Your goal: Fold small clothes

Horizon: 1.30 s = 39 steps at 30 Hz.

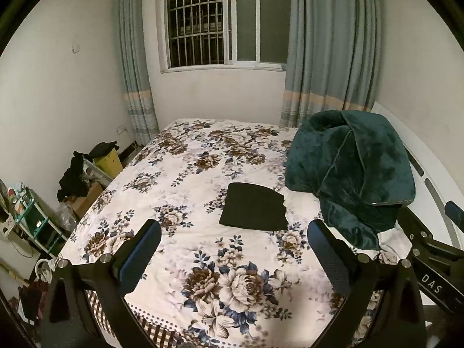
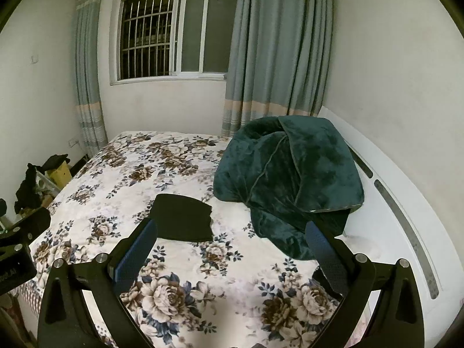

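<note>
A small black garment [image 1: 254, 206] lies folded into a flat rectangle on the floral bedspread [image 1: 203, 261]; it also shows in the right wrist view [image 2: 183, 218]. My left gripper [image 1: 233, 233] is open and empty, held above the bed short of the garment. My right gripper [image 2: 230, 232] is open and empty, also short of the garment, with its left finger near the garment's near edge. Part of the right gripper's body [image 1: 435, 249] shows at the right of the left wrist view.
A heaped dark green plush blanket [image 1: 351, 174] sits on the bed's right side, also in the right wrist view [image 2: 290, 179]. A white headboard [image 2: 406, 217] runs along the right. Boxes and clutter [image 1: 87, 179] stand on the floor at left. Window and curtains are behind.
</note>
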Tool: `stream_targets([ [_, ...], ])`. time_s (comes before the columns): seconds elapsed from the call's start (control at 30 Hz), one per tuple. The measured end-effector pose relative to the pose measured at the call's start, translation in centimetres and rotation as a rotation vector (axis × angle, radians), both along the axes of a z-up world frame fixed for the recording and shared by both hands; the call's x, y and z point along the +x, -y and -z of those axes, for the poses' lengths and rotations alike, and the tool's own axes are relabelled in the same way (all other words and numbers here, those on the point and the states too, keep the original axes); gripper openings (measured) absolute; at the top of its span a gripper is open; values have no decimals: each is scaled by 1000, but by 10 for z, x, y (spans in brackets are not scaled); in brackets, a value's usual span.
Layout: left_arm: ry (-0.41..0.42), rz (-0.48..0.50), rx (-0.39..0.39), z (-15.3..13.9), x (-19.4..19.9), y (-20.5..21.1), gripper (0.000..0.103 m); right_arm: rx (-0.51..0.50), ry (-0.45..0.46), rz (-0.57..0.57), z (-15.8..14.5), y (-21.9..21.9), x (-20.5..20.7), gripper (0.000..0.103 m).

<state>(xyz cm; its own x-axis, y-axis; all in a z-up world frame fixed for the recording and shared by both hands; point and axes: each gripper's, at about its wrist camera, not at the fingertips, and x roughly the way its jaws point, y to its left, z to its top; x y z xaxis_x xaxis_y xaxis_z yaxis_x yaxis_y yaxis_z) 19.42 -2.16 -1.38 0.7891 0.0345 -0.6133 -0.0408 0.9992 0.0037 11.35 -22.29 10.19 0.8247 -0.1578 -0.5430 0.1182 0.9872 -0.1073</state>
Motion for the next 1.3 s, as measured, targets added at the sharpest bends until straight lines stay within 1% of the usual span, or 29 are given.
stream_targets([
  [0.47,-3,-29,-5,0,3,-1,103,-8,-11,-40,-3,-6,16,103],
  [0.67,-3,-30,-6,0,3,-2,103,-1,-8,-34,-2,-7,12,103],
  [1.3,0,-41,3,0,0,2,103,-5,-5,-43,-4,-7,17,103],
])
